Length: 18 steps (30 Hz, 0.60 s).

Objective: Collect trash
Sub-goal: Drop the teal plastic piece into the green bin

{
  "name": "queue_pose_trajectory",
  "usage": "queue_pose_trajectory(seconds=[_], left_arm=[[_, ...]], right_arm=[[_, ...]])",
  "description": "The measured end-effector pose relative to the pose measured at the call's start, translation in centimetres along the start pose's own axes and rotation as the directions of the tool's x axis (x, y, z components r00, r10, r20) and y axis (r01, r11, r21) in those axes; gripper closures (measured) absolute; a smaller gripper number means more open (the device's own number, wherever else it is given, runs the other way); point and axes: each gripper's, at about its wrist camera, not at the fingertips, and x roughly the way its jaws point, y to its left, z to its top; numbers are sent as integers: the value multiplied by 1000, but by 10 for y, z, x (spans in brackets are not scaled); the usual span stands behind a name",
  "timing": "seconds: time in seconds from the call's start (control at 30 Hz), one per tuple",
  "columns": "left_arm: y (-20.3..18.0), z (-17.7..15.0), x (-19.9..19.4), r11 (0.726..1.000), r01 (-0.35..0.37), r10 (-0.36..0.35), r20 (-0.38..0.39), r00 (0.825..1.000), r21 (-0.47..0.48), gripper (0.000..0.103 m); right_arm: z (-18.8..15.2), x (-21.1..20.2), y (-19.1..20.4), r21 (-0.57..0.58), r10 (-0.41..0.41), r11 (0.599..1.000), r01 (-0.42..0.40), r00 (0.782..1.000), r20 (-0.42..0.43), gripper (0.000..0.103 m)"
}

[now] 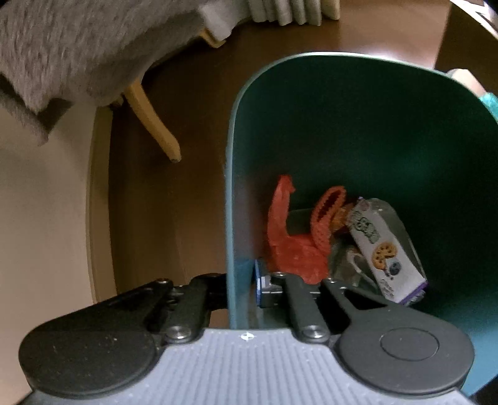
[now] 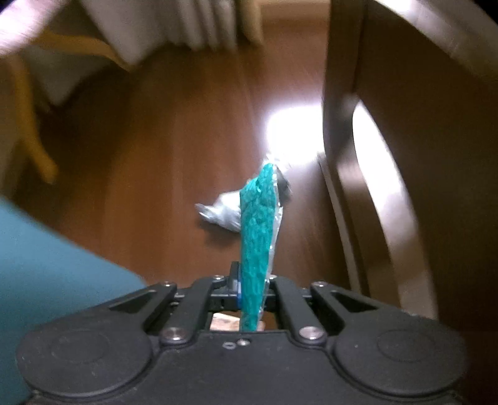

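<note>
My left gripper (image 1: pixel 241 289) is shut on the near wall of a teal trash bin (image 1: pixel 232 187), one finger outside and one inside. In the bin lie an orange plastic bag (image 1: pixel 292 246), an orange net (image 1: pixel 326 215) and a white and purple snack box (image 1: pixel 382 249). My right gripper (image 2: pixel 249 289) is shut on a teal foil wrapper (image 2: pixel 258 230), which stands up between the fingers above the floor. A crumpled silver piece of trash (image 2: pixel 221 213) lies on the wood floor beyond it. The bin's outer wall (image 2: pixel 46 255) shows at the left of the right wrist view.
A fluffy grey chair (image 1: pixel 71 53) with light wooden legs (image 1: pixel 152 124) stands left of the bin. A dark wooden furniture frame (image 2: pixel 373 155) rises at the right. White curtains (image 1: pixel 289 11) hang at the back. A beige rug (image 1: pixel 40 233) covers the floor at left.
</note>
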Motion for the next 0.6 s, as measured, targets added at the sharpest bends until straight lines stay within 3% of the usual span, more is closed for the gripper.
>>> queue_pose_trajectory(seconds=[0.2,0.33,0.5,0.6], left_arm=[[-3,-4,-21,1000,-17,16,26,1000,7,98],[2,-10,-21,1000,-9,9,18,1000,-12,98],[11,-15,-17,999,3,-3,3,1000,-36,98],[11,-15,-14,999,1,-1,4,1000,-45,98]], right_arm=[[0,-67,3,6,72,997,-72,996,53,102],[-3,-117,22,-60,202,979,-197,975,90,101],[-14,-133,100,-244,343,910,-336,939,-13,101],[-19,-117,133,-310,324,889,-337,941,-94,101]])
